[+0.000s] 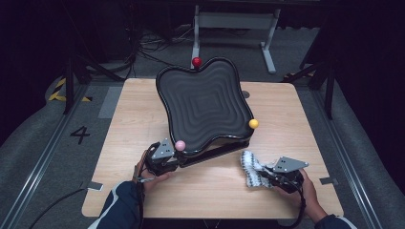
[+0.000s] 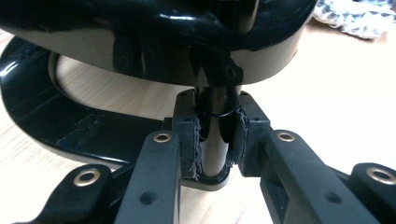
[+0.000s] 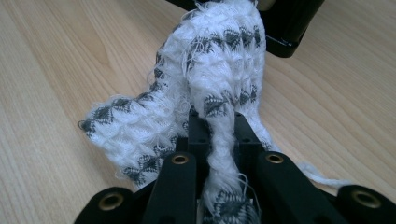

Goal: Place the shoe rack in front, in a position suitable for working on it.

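A: At the near edge of the pale wooden counter (image 1: 286, 102), the glossy black wavy-rimmed tilting tray (image 1: 206, 102) is being steadied on its stand. Its short black upright post (image 2: 214, 140) is being clamped by the left tongs (image 1: 165, 157), whose padded jaws are being pressed tight against both sides of it in the left gripper view.

B: Just right of the tray's base, the white knitted cloth with grey diamond marks (image 1: 251, 168) is being pinched in a bunched fold by the right tongs (image 3: 217, 140), which are closed almost fully on it; the rest is being left trailing on the counter.

A: The risk is being judged as this: the tray is being held tipped, and the pink ball (image 1: 180, 145), yellow ball (image 1: 253, 123) and red ball (image 1: 196, 61) are being carried at its rim. If the post is being twisted, the balls could be shaken loose.

B: And the cloth is being gripped only by a fold, so it could slip out while being wiped across the tray.
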`<state>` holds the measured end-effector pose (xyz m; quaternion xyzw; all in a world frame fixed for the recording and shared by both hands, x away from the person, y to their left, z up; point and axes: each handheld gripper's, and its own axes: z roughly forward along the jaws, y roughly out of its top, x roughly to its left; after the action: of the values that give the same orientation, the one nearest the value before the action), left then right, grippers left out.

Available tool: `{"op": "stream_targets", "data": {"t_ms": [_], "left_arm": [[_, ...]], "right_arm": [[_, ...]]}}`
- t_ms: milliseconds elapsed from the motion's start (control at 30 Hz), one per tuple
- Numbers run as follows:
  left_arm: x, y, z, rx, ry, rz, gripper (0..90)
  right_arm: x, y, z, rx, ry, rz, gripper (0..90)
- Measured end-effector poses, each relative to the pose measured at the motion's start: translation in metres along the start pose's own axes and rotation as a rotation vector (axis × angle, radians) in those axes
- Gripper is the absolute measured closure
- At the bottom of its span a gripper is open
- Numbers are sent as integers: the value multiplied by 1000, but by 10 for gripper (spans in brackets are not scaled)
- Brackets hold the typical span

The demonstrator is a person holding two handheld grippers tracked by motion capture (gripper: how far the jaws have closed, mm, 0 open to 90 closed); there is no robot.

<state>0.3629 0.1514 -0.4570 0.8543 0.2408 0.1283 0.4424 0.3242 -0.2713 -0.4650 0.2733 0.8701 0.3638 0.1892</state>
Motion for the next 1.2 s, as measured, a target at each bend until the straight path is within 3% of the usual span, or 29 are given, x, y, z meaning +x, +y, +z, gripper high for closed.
{"op": "stream_targets", "data": {"t_ms": [433, 700, 1000, 1200], "left_arm": [[-8, 2, 3, -4, -19, 6, 744], [-17, 4, 7, -6, -51, 13, 744], [-21, 5, 10, -8, -60, 11, 744], [-23, 7, 12, -10, -70, 23, 744]], "right_arm": [[3, 22, 11, -47, -16, 7, 820], [12, 42, 33, -42, -14, -35, 820], [21, 60, 49, -49, -3, -56, 820], [35, 75, 66, -54, 13, -93, 820]]}}
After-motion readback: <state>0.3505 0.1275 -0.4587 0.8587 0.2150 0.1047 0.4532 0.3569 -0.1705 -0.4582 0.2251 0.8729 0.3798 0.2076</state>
